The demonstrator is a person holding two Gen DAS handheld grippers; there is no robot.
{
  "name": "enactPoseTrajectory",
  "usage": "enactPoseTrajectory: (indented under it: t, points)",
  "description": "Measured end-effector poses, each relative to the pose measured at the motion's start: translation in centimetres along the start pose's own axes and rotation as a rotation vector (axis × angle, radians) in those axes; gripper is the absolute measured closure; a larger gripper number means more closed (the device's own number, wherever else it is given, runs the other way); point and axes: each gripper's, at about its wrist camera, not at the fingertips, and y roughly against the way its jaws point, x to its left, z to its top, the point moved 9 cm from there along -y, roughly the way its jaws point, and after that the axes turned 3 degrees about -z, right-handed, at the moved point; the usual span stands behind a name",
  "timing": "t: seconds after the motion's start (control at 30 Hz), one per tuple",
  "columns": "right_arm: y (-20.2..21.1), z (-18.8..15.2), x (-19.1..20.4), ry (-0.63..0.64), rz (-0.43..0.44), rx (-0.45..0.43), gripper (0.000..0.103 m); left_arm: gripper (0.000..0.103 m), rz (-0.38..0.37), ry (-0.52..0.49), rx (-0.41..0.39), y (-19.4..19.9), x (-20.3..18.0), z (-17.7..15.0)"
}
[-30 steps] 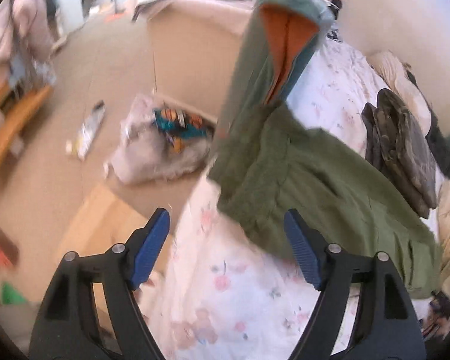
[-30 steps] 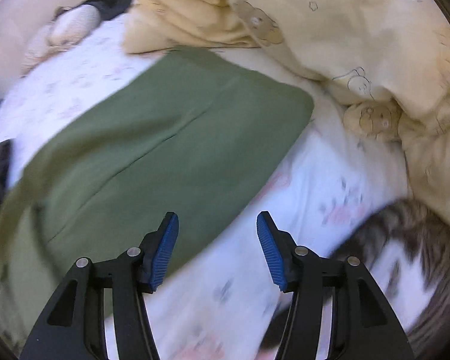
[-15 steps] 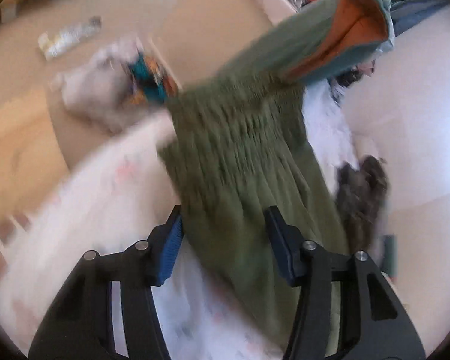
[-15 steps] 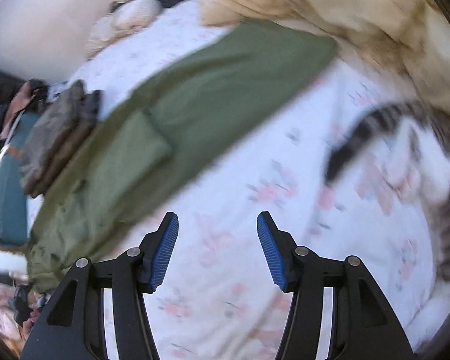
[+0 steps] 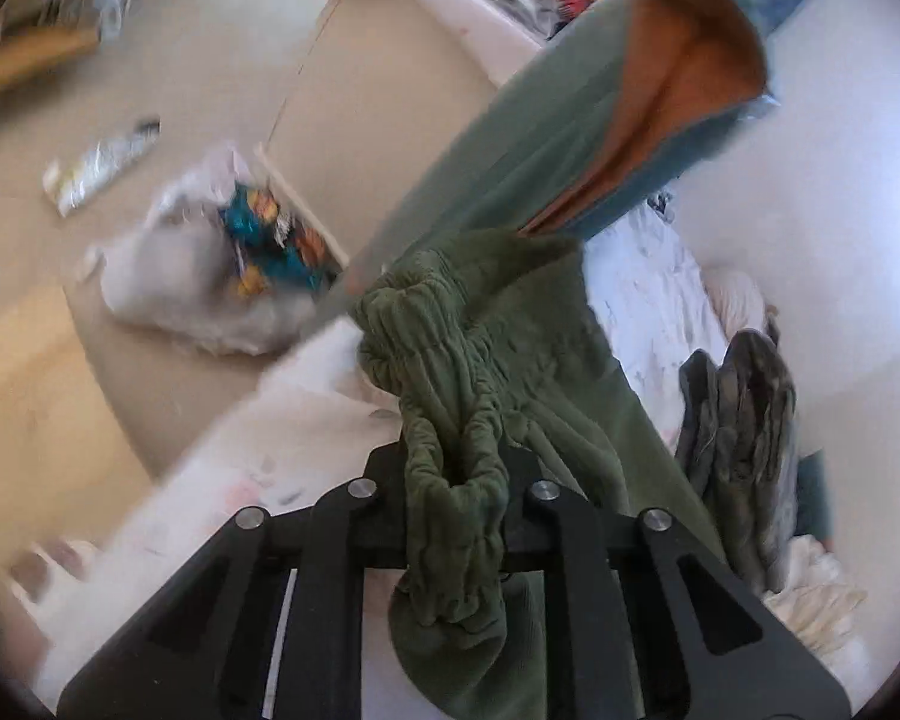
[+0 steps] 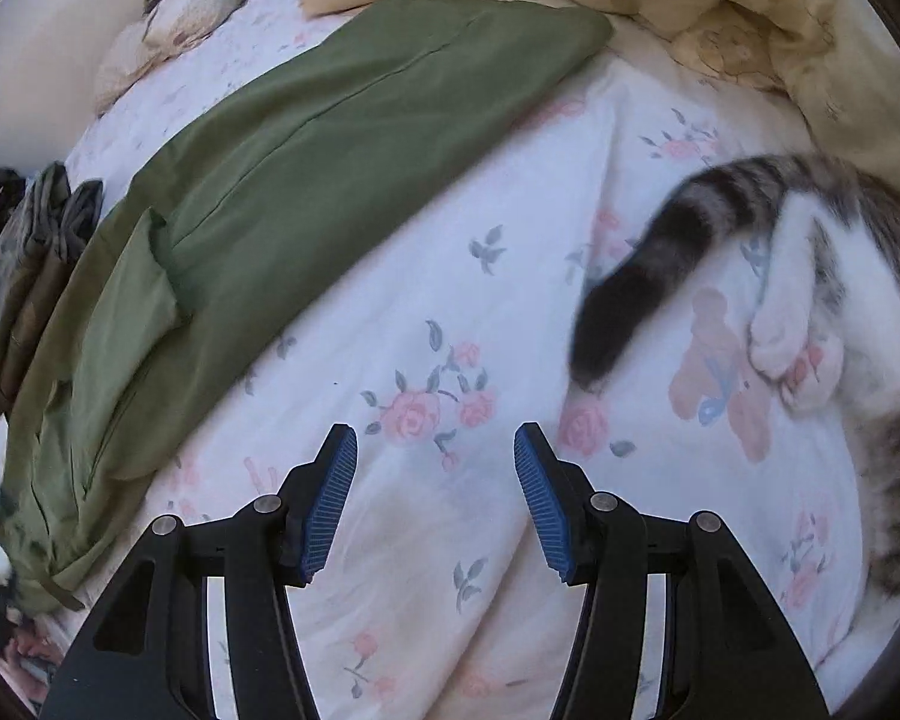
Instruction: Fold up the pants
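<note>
On the bed (image 6: 570,138), pants (image 6: 306,156) stretch from 8 to 1 o'clock; left hand-held gripper (image 5: 456,486) clamps the waistband (image 5: 444,396), right hand-held gripper (image 6: 435,504) gapes, empty, farther off.

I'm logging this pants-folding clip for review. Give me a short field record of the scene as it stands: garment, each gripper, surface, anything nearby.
garment: olive green elastic-waist pants, legs flat on bed
left gripper: jaws shut on bunched waistband
right gripper: jaws open, empty, above sheet
surface: white floral bedsheet
nearby: grey striped tabby cat right of the pants; folded camouflage garment
</note>
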Motion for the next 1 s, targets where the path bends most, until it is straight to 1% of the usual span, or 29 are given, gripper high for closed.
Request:
enactPoseTrajectory:
  t: [0.1, 0.13, 0.17, 0.2, 0.23, 0.27, 0.3, 0.33, 0.4, 0.43, 0.47, 0.5, 0.53, 0.57, 0.6, 0.63, 0.67, 0.7, 0.73, 0.77, 0.8, 0.83, 0.87, 0.9, 0.93, 1.0]
  points:
    - [0.0, 1.2, 0.3, -0.052, 0.142, -0.035, 0.045, 0.089, 0.065, -0.055, 0.001, 1.6, -1.1, 0.3]
    - [-0.4, 1.6, 0.1, -0.09, 0.193, -0.035, 0.043, 0.089, 0.084, -0.068, 0.004, 1.8, -1.5, 0.3]
    - [-1.1, 2.0, -0.2, -0.122, 0.207, -0.034, 0.039, 0.089, 0.102, -0.09, 0.004, 2.2, -2.2, 0.3]
    - [-1.9, 2.4, -0.5, -0.132, 0.202, -0.029, 0.038, 0.09, 0.106, -0.115, 0.002, 2.4, -2.9, 0.3]
    - [-2.8, 3.1, -0.6, -0.129, 0.207, -0.031, 0.038, 0.09, 0.076, -0.15, 0.002, 2.6, -3.9, 0.2]
    - [-3.1, 3.9, -0.7, -0.133, 0.224, -0.057, 0.038, 0.09, 0.055, -0.191, 0.001, 3.0, -5.1, 0.2]
    - [-3.3, 4.5, -0.7, -0.142, 0.241, -0.071, 0.036, 0.09, 0.065, -0.223, 0.0, 3.3, -5.6, 0.1]
    - [-3.4, 5.5, -0.8, -0.175, 0.284, -0.087, 0.036, 0.09, 0.067, -0.237, 0.001, 3.7, -6.2, 0.2]
    - [-4.0, 7.7, -1.1, -0.275, 0.414, -0.101, 0.036, 0.09, 0.08, -0.238, 0.008, 4.3, -7.0, 0.7]
    - [-4.4, 8.6, -1.3, -0.31, 0.453, -0.11, 0.037, 0.09, 0.086, -0.241, 0.011, 4.6, -7.5, 1.0]
    - [-4.8, 9.4, -1.6, -0.331, 0.467, -0.122, 0.042, 0.09, 0.097, -0.255, 0.01, 5.0, -8.0, 1.2]
    - [-5.2, 10.5, -2.0, -0.344, 0.466, -0.138, 0.047, 0.09, 0.104, -0.283, 0.01, 5.4, -8.7, 1.5]
    - [-5.6, 11.6, -2.7, -0.353, 0.444, -0.175, 0.049, 0.09, 0.085, -0.306, 0.015, 5.6, -9.4, 1.5]
    - [-6.0, 12.7, -3.0, -0.341, 0.399, -0.197, 0.057, 0.09, 0.067, -0.376, 0.014, 5.9, -10.5, 1.5]
    - [-6.7, 14.0, -3.1, -0.324, 0.348, -0.213, 0.06, 0.09, 0.086, -0.46, 0.006, 6.1, -11.0, 1.5]
    - [-7.1, 14.8, -3.1, -0.329, 0.341, -0.224, 0.06, 0.09, 0.106, -0.482, 0.007, 6.0, -10.9, 1.7]
    - [-7.3, 15.5, -3.2, -0.343, 0.338, -0.232, 0.061, 0.09, 0.128, -0.449, 0.027, 6.0, -10.1, 1.9]
    - [-7.5, 16.3, -3.3, -0.351, 0.316, -0.234, 0.075, 0.09, 0.139, -0.415, 0.044, 6.2, -9.3, 2.1]
    - [-7.5, 16.5, -3.6, -0.349, 0.294, -0.233, 0.086, 0.09, 0.145, -0.411, 0.047, 6.3, -9.0, 2.2]
    - [-7.3, 16.9, -3.7, -0.338, 0.295, -0.239, 0.097, 0.09, 0.15, -0.423, 0.044, 6.6, -8.8, 2.3]
    - [-6.7, 17.0, -3.5, -0.31, 0.297, -0.266, 0.101, 0.09, 0.144, -0.434, 0.043, 6.9, -8.7, 2.2]
    - [-5.7, 17.4, -3.1, -0.231, 0.257, -0.316, 0.101, 0.09, 0.137, -0.432, 0.044, 7.3, -8.5, 2.3]
    - [-4.7, 17.6, -2.8, -0.181, 0.229, -0.338, 0.101, 0.09, 0.136, -0.427, 0.045, 7.7, -8.2, 2.4]
    - [-4.0, 17.5, -2.6, -0.165, 0.232, -0.342, 0.101, 0.09, 0.134, -0.426, 0.041, 8.2, -8.1, 2.6]
    - [-3.3, 17.4, -2.4, -0.165, 0.253, -0.338, 0.101, 0.09, 0.135, -0.432, 0.036, 8.7, -8.0, 2.8]
    - [-1.7, 16.9, -2.5, -0.143, 0.244, -0.346, 0.101, 0.09, 0.142, -0.446, 0.039, 9.6, -7.9, 3.2]
